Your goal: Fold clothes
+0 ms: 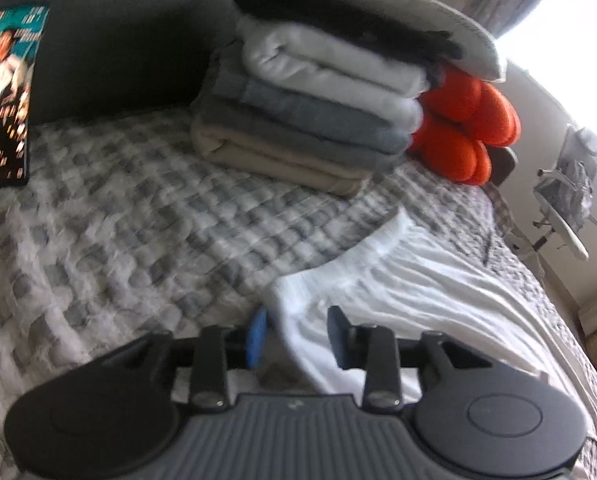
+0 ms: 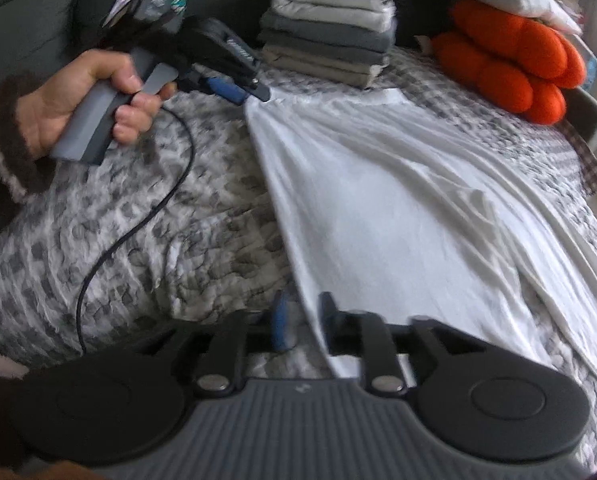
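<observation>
A white garment point(image 2: 398, 200) lies spread on the checked bedspread point(image 2: 158, 220); it also shows in the left wrist view point(image 1: 418, 292). My left gripper point(image 1: 296, 334) has its jaws apart around the garment's far left corner, and it shows from outside in the right wrist view point(image 2: 254, 90). My right gripper point(image 2: 302, 326) has its jaws apart around the garment's near left edge. Neither pinches the cloth tight. A stack of folded clothes point(image 1: 310, 108) sits at the back of the bed, and shows in the right wrist view too point(image 2: 326, 40).
Orange cushions point(image 1: 466, 124) and a grey pillow point(image 1: 418, 20) lie beside the stack. A printed booklet point(image 1: 6, 96) leans at the far left. A black cable point(image 2: 138, 216) runs over the bedspread. A chair point(image 1: 566, 200) stands beyond the bed's right edge.
</observation>
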